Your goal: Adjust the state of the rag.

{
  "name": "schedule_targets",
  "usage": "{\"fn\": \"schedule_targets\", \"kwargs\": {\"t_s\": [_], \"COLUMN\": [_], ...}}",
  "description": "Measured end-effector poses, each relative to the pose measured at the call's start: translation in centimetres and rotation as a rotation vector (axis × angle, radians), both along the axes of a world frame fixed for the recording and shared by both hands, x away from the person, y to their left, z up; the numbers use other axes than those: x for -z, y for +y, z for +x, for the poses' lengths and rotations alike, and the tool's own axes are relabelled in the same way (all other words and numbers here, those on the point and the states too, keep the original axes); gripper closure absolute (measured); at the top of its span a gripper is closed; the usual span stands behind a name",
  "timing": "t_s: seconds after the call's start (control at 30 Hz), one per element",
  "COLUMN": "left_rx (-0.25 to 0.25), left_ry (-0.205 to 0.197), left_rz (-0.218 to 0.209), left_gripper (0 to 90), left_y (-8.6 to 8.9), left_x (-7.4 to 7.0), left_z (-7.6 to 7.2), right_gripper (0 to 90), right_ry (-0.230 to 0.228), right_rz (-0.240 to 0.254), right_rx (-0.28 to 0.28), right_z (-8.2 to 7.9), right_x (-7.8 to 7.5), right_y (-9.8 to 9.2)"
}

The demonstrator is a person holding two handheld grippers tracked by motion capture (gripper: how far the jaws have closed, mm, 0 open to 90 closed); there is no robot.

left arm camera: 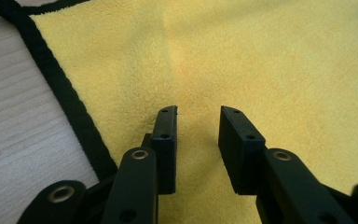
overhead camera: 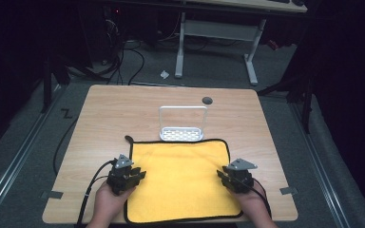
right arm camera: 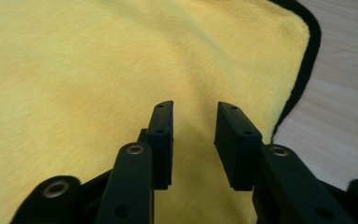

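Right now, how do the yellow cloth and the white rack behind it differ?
The yellow cloth lies flat and soft, black-edged, on the table's near half; the white rack stands upright just beyond its far edge, rigid, with a perforated base and a tall loop frame. The cloth is much wider than the rack. Both grippers sit at the cloth's sides, none at the rack. Both rest on the wooden table.

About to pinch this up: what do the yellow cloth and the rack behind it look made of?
Yellow cloth: soft, fuzzy pile, likely microfibre or terry, matte, with a stitched black edge.
Rack: pale and smooth, with a perforated base and thin loop frame; painted metal or plastic, can't tell which.
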State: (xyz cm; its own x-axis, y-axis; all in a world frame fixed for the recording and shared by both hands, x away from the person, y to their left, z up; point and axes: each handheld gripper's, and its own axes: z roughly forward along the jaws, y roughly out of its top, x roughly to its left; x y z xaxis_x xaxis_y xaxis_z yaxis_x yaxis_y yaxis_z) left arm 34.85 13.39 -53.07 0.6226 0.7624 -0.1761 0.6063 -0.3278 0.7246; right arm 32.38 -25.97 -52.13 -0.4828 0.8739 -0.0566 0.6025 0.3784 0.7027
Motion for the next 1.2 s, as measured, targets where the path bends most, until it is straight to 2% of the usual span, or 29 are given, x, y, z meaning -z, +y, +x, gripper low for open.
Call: {"fn": "schedule_targets", "kwargs": {"t_s": [0.07,0.13,0.2,0.27,0.33,0.37,0.4,0.53,0.6,0.7,0.77,0.87,0.9,0.93,1.03,1.07,1.1,1.2], "left_rx": [0.001,-0.002,0.001,0.018,0.032,0.050,0.084,0.132,0.154,0.160,0.139,0.093,0.093,0.054,-0.004,-0.015,-0.015,-0.041], "left_ry": [0.000,0.003,0.005,0.013,0.015,0.015,0.011,0.001,-0.012,-0.009,-0.033,-0.060,-0.060,-0.076,-0.097,-0.097,-0.097,-0.102], "left_rz": [-0.008,-0.026,-0.046,-0.056,-0.054,-0.057,-0.057,-0.074,-0.073,-0.076,-0.057,-0.057,-0.057,-0.062,-0.060,-0.057,-0.057,-0.042], "left_gripper": [68.1,69.3,70.1,70.3,70.2,70.1,69.8,68.1,65.3,61.6,61.1,58.7,58.0,57.1,53.1,51.5,49.7,47.2], "left_y": [0.0,-0.1,-0.6,-1.5,-2.2,-3.0,-4.5,-7.2,-8.2,-8.3,-7.8,-6.5,-6.5,-5.7,-4.9,-4.8,-4.8,-5.1], "left_x": [0.1,0.2,0.3,0.3,0.3,0.3,0.3,0.5,0.5,0.5,0.2,-0.3,-0.3,-0.6,-0.7,-0.7,-0.7,-0.4], "left_z": [0.1,0.3,0.6,0.9,0.9,0.9,0.6,0.1,-0.2,-0.1,0.1,0.7,0.7,1.4,2.7,3.3,3.3,5.2], "right_gripper": [75.5,79.8,85.3,86.9,87.0,86.8,86.6,83.8,82.0,76.2,72.3,69.5,69.5,69.3,67.9,67.9,67.9,67.4], "right_ry": [0.021,0.032,0.046,0.049,0.044,0.036,0.031,0.009,-0.007,-0.018,-0.033,-0.060,-0.060,-0.067,-0.066,-0.064,-0.064,-0.059], "right_rz": [0.012,-0.004,0.000,0.005,0.008,0.001,-0.004,-0.029,-0.075,-0.079,-0.056,-0.026,-0.026,-0.016,-0.005,-0.003,-0.003,0.008], "right_rx": [-0.008,-0.024,0.009,0.050,0.087,0.107,0.128,0.206,0.238,0.244,0.223,0.193,0.193,0.164,0.121,0.115,0.115,0.094], "right_z": [0.9,1.3,1.7,1.7,1.4,1.2,1.0,0.6,0.7,0.6,0.3,-0.1,-0.1,-0.1,-0.1,-0.1,-0.1,-0.1], "right_x": [0.1,0.3,0.2,0.2,0.2,0.2,0.3,0.3,0.3,0.2,-0.1,-0.7,-0.7,-0.8,-0.8,-0.8,-0.8,-0.7], "right_y": [0.2,0.2,-0.7,-2.1,-3.6,-4.4,-5.2,-7.8,-8.3,-8.0,-7.6,-6.8,-6.8,-6.1,-5.2,-5.0,-5.0,-4.4]}}
